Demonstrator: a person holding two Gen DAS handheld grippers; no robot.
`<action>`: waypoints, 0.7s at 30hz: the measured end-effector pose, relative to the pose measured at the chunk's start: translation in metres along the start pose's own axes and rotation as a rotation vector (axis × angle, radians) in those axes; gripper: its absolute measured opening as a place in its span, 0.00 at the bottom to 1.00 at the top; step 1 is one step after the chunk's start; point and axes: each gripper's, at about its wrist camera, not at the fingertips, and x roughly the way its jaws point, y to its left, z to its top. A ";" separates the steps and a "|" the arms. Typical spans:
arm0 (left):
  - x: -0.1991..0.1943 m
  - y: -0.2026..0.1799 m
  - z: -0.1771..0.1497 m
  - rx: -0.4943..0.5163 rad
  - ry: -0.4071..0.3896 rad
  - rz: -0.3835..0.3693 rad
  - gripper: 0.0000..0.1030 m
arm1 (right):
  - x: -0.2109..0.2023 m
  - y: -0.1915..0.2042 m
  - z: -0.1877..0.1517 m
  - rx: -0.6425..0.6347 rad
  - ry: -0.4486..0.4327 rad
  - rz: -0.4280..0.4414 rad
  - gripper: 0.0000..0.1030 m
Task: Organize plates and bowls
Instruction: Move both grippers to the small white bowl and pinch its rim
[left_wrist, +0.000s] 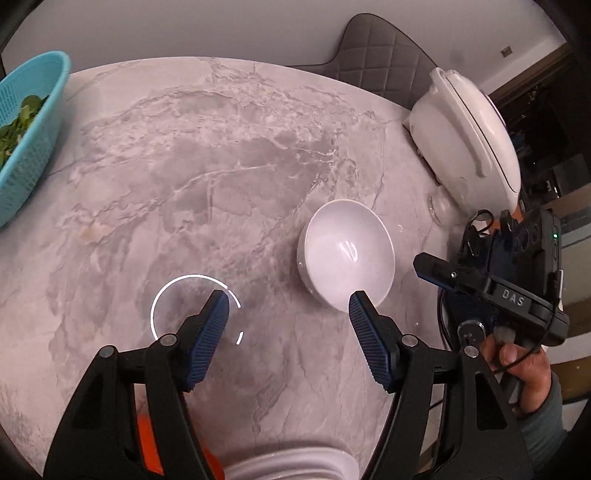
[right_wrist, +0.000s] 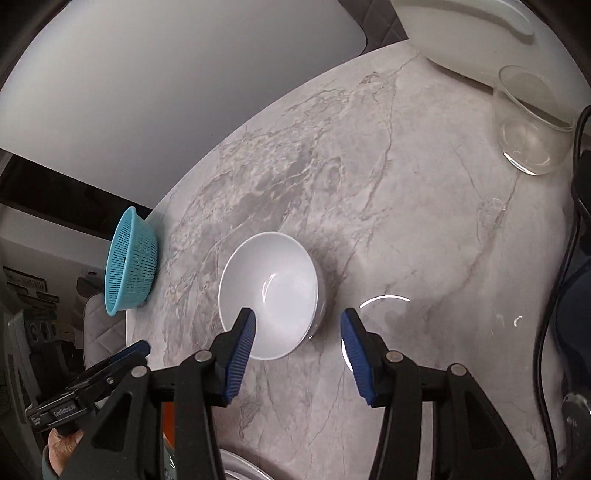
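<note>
Left gripper (left_wrist: 288, 306): bottom centre of the left wrist view; blue ribbed pads spread wide, nothing between them.
Right gripper (right_wrist: 297, 321): bottom centre of the right wrist view; jaws moderately apart, empty, left pad overlapping the bowl's near rim in the frame.
White plate rim (left_wrist: 291, 465): bottom edge, beneath the left gripper.
White bowl (left_wrist: 345, 254): upright, empty, on the marble table (left_wrist: 184, 166), right of centre; centre-left in the right wrist view (right_wrist: 269, 291).
Right hand (left_wrist: 517, 373): lower right, gripping the other tool's handle.
Glass tumbler (right_wrist: 532, 122): upper right, upright.
Rice cooker (left_wrist: 469, 133): upper right, white.
Blue colander (left_wrist: 26, 136): upper left edge, holding leafy greens.
Quilted chair (left_wrist: 380, 62): top, behind the table.
</note>
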 end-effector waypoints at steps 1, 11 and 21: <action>0.010 -0.002 0.006 -0.005 0.012 -0.006 0.64 | 0.004 -0.004 0.005 0.006 0.011 0.009 0.51; 0.084 0.004 0.019 -0.027 0.098 0.001 0.62 | 0.041 -0.022 0.028 -0.007 0.122 0.020 0.50; 0.109 -0.008 0.019 0.030 0.122 0.090 0.23 | 0.060 -0.028 0.024 -0.036 0.183 0.030 0.25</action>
